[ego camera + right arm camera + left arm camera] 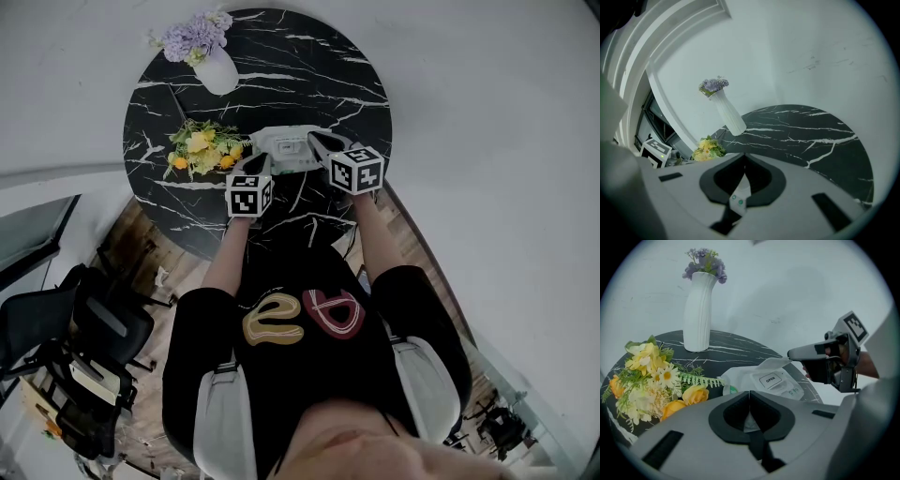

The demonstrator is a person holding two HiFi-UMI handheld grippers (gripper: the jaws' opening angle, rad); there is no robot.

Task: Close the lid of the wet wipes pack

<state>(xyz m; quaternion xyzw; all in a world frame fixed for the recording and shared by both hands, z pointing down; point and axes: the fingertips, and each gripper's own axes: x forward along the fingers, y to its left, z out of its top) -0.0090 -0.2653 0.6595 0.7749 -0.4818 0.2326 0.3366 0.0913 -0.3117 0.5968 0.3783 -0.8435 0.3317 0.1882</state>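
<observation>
Left tool (749,395) and right tool (743,161) each clamp shut on a thin white edge of the wet wipes pack (774,379), which lies between them on the black desk (740,351) beside yellow flowers (651,380), its near part hidden behind the left tool's body.

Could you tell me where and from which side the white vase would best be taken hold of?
Probably its ribbed mid-body, jaws level, coming from the person's right over the bare table: the white vase stands upright, purple flowers fill its mouth, and the yellow bouquet lies in front-left.
</observation>
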